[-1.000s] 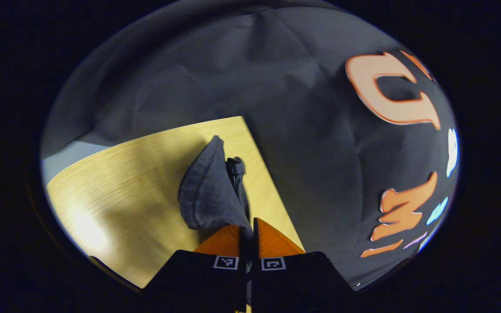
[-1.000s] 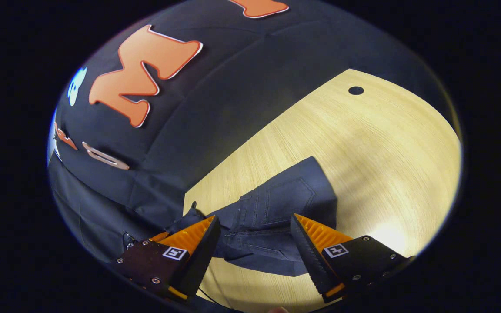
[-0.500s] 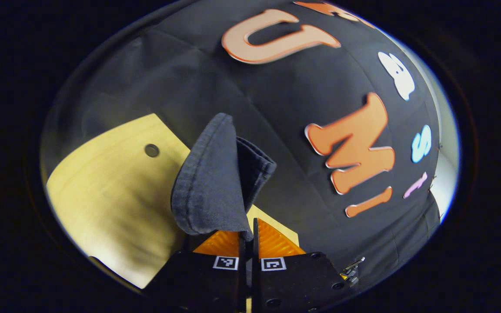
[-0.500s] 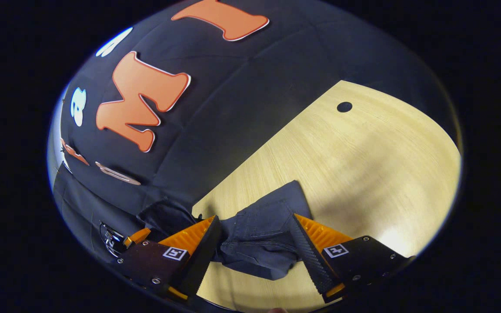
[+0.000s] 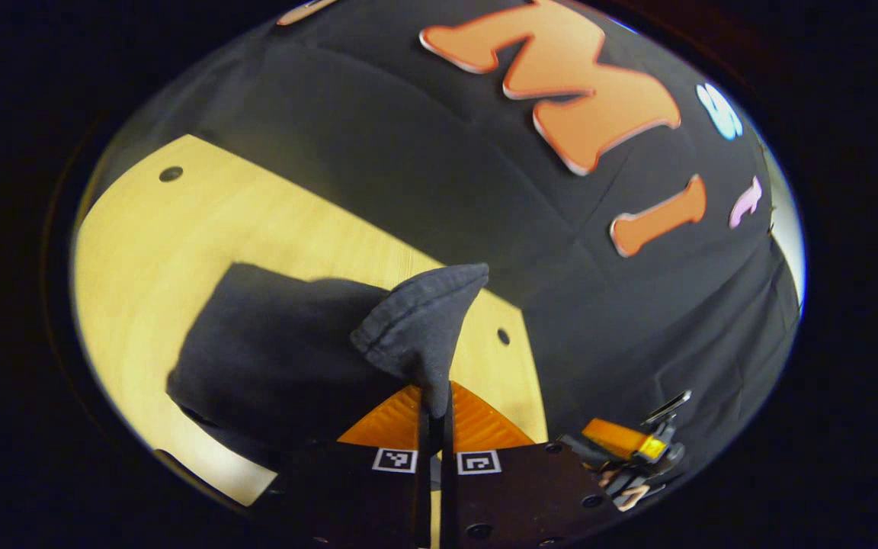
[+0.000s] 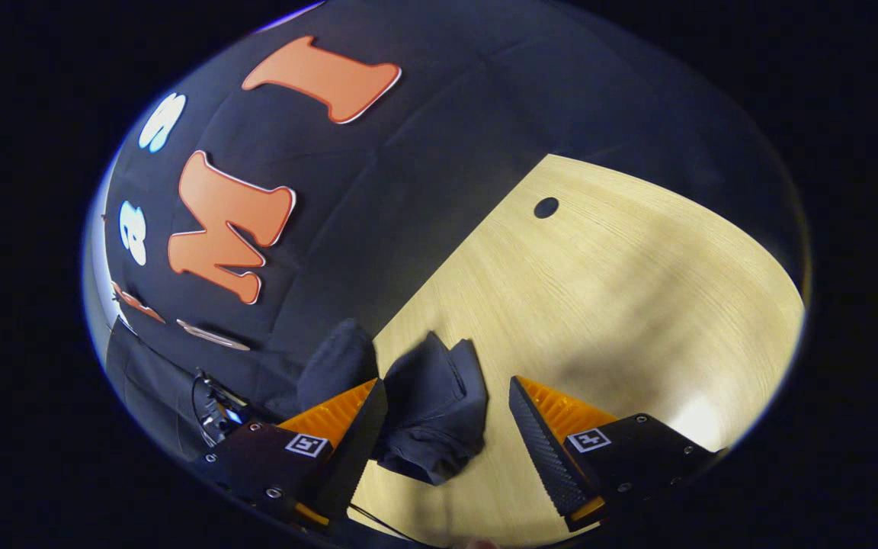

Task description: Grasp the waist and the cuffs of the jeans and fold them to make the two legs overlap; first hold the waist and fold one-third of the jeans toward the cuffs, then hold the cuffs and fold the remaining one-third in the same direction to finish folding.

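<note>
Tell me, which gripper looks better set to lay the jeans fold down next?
Probably the left gripper: it is shut on a jeans edge. The right gripper is open, holding nothing.

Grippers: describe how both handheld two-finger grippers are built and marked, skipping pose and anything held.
The left gripper has two wedge-shaped fingers with ribbed inner faces, each on a blocky carrier bearing a square black-and-white tag and round screws. The right gripper is built alike: ribbed wedges, one tag per carrier, screw heads.
</note>
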Tool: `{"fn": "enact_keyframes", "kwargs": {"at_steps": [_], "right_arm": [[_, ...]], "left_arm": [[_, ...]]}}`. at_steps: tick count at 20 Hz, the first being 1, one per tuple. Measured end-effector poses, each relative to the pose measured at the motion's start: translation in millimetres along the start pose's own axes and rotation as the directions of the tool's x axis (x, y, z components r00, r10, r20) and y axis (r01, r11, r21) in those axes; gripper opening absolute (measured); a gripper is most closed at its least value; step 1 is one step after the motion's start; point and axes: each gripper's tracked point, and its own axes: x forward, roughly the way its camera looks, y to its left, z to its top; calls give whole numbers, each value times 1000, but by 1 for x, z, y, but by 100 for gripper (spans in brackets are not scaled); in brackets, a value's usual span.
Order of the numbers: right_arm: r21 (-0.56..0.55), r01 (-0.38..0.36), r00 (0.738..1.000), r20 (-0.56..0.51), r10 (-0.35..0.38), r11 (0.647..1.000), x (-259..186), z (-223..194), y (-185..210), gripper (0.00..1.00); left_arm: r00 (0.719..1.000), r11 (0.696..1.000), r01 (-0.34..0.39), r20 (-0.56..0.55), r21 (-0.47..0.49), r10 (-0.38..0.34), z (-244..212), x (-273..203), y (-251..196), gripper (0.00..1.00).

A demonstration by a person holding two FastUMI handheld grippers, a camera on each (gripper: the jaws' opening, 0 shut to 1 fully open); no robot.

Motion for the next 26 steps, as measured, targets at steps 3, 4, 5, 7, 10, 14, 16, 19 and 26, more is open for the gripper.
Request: {"fn": "enact_keyframes", "kwargs": {"at_steps": [3,4,5,7,10,14,16,19,26], "right_arm": [[-16,15,1000,-18,-15,1000,-4,-4,-12,98],[-22,15,1000,-26,-15,1000,-5,-5,-15,98],[-29,12,999,-38,-13,999,-7,-8,-16,98],[-47,10,998,-59,-13,999,-8,-14,-17,98],[-69,-5,995,-95,-1,998,-10,-26,-15,98],[-80,-36,991,-129,25,996,-9,-35,-4,98],[-85,-44,991,-132,32,995,-10,-37,2,98],[-82,-45,992,-118,35,996,-9,-39,13,98],[-224,25,998,62,-12,974,-15,-27,67,98]], "left_arm": [[995,996,-89,-52,31,90,-42,16,-9,5],[992,993,-113,-61,28,114,-50,15,-8,5],[989,991,-134,-63,25,136,-57,15,-9,5],[985,987,-161,-60,32,162,-68,17,-7,5],[991,992,-120,-57,48,123,-86,31,-14,12],[997,996,-43,-59,80,48,-100,9,-47,99],[998,994,-2,-66,108,9,-107,-7,-65,98],[999,988,16,-40,153,-10,-105,-46,-75,98],[992,973,13,120,230,-42,-34,-136,-62,98]]}}
